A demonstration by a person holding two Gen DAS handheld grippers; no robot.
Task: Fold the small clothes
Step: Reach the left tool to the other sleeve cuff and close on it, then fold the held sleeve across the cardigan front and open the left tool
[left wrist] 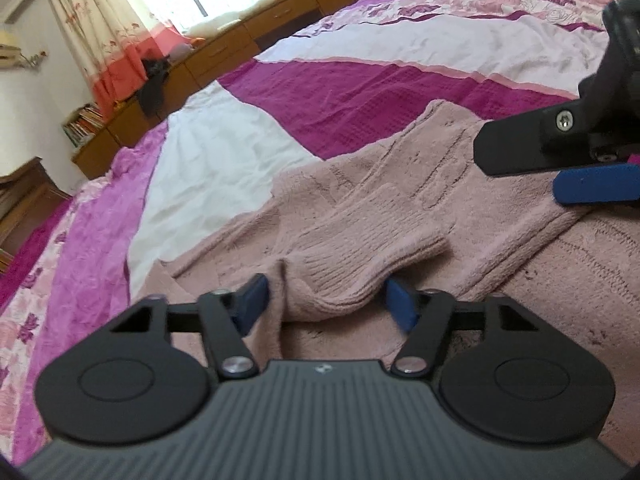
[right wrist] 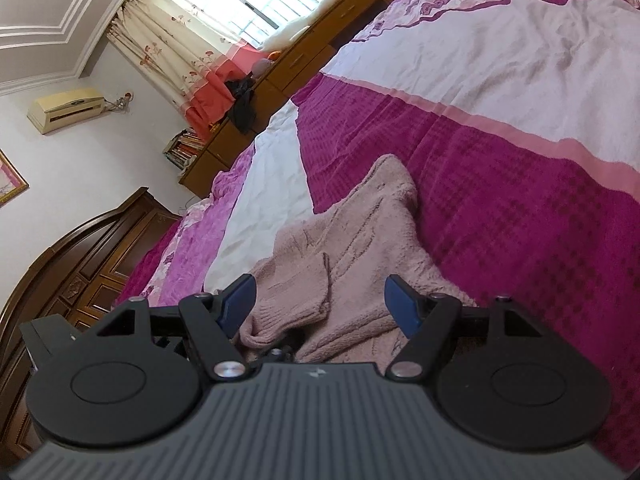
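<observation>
The bed (left wrist: 352,92) fills most of both views, under a cover with purple, white and pink bands. Its far edges are cut off by the frame. On the cover lies a pink knitted sweater (left wrist: 400,208), spread flat, with one sleeve (left wrist: 360,248) folded across its body. In the left wrist view the sweater's near part is hidden behind the gripper's body.

Along the far wall stand wooden cabinets (right wrist: 304,56) below a bright window (right wrist: 256,0) with a flowered curtain (right wrist: 180,52). An air unit (right wrist: 66,108) hangs on the wall; the mark on its front is too small to read. Books (right wrist: 184,148) sit on a low shelf, but their spines are too blurry to read.

The left gripper (left wrist: 326,300) is low over the sweater, its blue fingers (left wrist: 252,300) spread wide with the sleeve cuff between them, not pinched. The right gripper (right wrist: 320,304) is also spread wide, above the sweater and holding nothing. In the left wrist view it shows at the right edge, mostly cut off.

Each gripper body has a tiny pale logo (right wrist: 316,373) in the middle. It is too small to make out.
</observation>
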